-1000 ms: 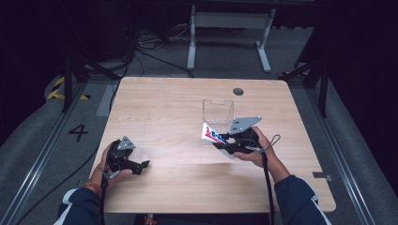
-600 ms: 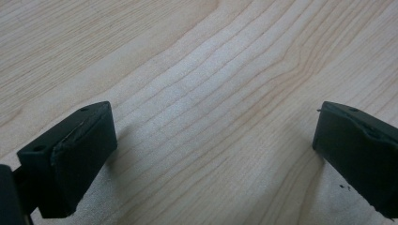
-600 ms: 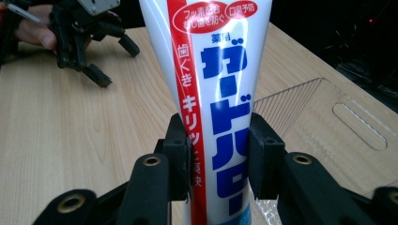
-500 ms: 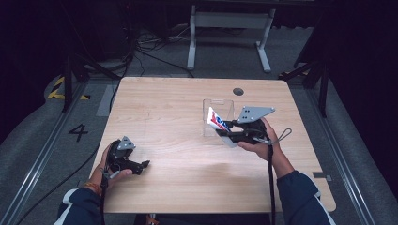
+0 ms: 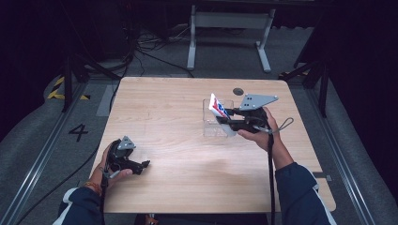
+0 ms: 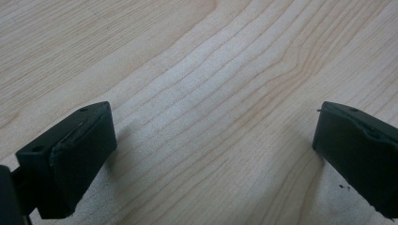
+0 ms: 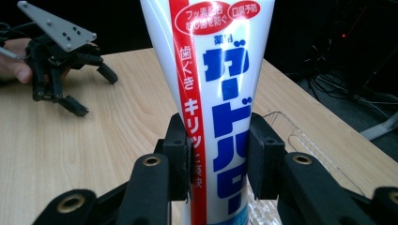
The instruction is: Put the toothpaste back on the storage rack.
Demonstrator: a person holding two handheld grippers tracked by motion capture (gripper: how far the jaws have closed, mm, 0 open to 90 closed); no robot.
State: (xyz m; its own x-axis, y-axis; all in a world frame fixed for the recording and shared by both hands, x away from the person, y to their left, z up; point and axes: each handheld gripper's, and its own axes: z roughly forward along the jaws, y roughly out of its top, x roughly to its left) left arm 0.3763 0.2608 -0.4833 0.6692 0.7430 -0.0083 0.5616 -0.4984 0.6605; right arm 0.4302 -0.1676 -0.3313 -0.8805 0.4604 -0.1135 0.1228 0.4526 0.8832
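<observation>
Above the clear box [image 5: 217, 123], right gripper [image 5: 227, 123] clamping toothpaste tube [image 7: 211, 93].

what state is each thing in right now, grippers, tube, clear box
left gripper: open, holding nothing, low over the table
right gripper: shut on the tube
tube: clamped between the jaws, raised at the clear box
clear box: upright on the table, open top

White tube [image 7: 211, 93] with a red stripe, blue lettering and red ovals, between black pads [image 7: 178, 154] of the right hand-held gripper [image 7: 213, 157]. Pale wood-grain surface [image 6: 197, 93] under the black left hand-held gripper [image 6: 211, 154]. Clear box [image 5: 217, 127] just beneath the tube.
</observation>
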